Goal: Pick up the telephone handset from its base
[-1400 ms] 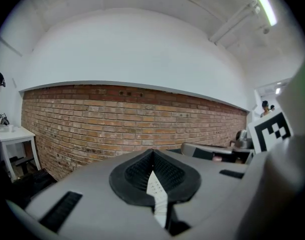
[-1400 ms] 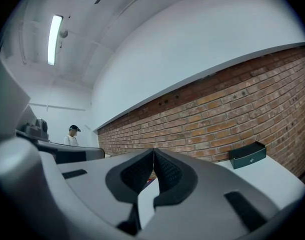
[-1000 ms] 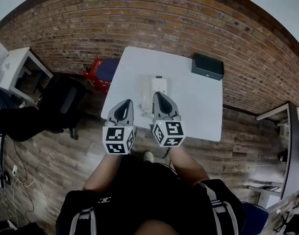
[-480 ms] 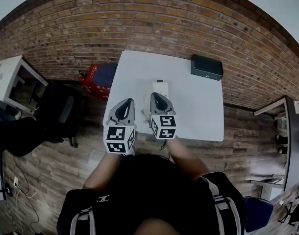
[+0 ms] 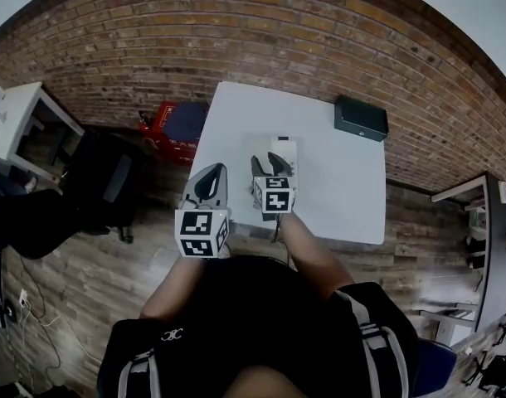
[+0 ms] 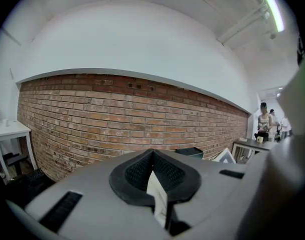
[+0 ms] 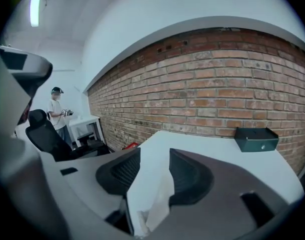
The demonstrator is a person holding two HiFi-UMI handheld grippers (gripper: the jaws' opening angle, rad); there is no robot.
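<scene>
A white telephone [image 5: 284,149] lies on the white table [image 5: 336,189], near its middle; I cannot make out the handset apart from the base. My right gripper [image 5: 269,159] hangs low just in front of the telephone, pointing at it. Its jaws are opening, and in the right gripper view [image 7: 155,155] a white part of the telephone [image 7: 153,210] shows low in the gap, with neither pad touching it. My left gripper [image 5: 217,171] is held off the table's left front corner; in the left gripper view [image 6: 152,153] its pads meet at the tips, holding nothing.
A black box [image 5: 361,117] [image 7: 256,138] sits at the table's far right corner by the brick wall. A red box [image 5: 166,123] and a black office chair [image 5: 104,181] stand on the floor left of the table. A person [image 7: 56,111] stands far off left.
The right gripper has gone forward and down to the telephone, and its jaws have parted. The left gripper has shifted slightly forward.
</scene>
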